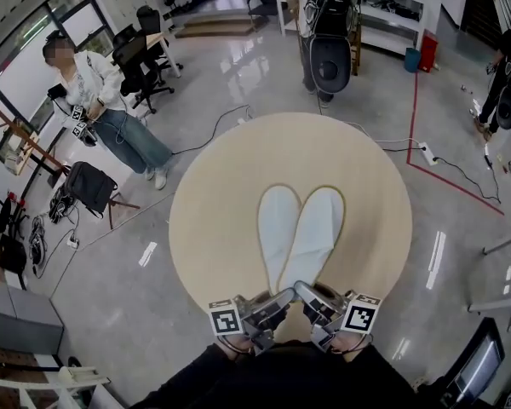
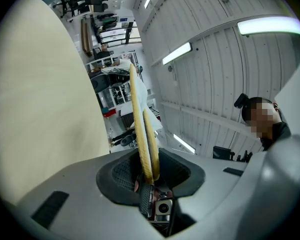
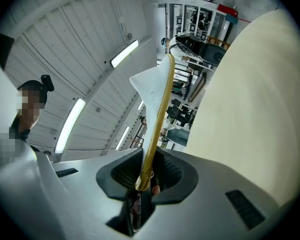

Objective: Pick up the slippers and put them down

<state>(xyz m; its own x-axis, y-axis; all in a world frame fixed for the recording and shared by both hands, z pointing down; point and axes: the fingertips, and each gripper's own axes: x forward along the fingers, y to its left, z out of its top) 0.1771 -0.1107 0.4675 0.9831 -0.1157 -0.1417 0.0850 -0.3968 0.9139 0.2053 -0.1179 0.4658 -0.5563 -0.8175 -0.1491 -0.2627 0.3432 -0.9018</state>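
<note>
Two white slippers with tan rims lie side by side, toes pointing away, over the round beige table (image 1: 213, 194): the left slipper (image 1: 277, 228) and the right slipper (image 1: 317, 228). My left gripper (image 1: 279, 299) is shut on the heel end of the left slipper, and my right gripper (image 1: 303, 294) is shut on the heel end of the right one. In the left gripper view the slipper (image 2: 140, 119) runs edge-on out of the closed jaws of that gripper (image 2: 147, 176). The right gripper view shows its slipper (image 3: 157, 114) pinched the same way in the gripper (image 3: 142, 184). Whether the slippers touch the tabletop I cannot tell.
A person in a white top (image 1: 102, 100) stands at the left beside office chairs (image 1: 145, 58) and a black bag (image 1: 89, 186). Other people stand at the top (image 1: 324, 32) and far right (image 1: 507, 66). Cables and a power strip (image 1: 426, 153) lie on the glossy floor.
</note>
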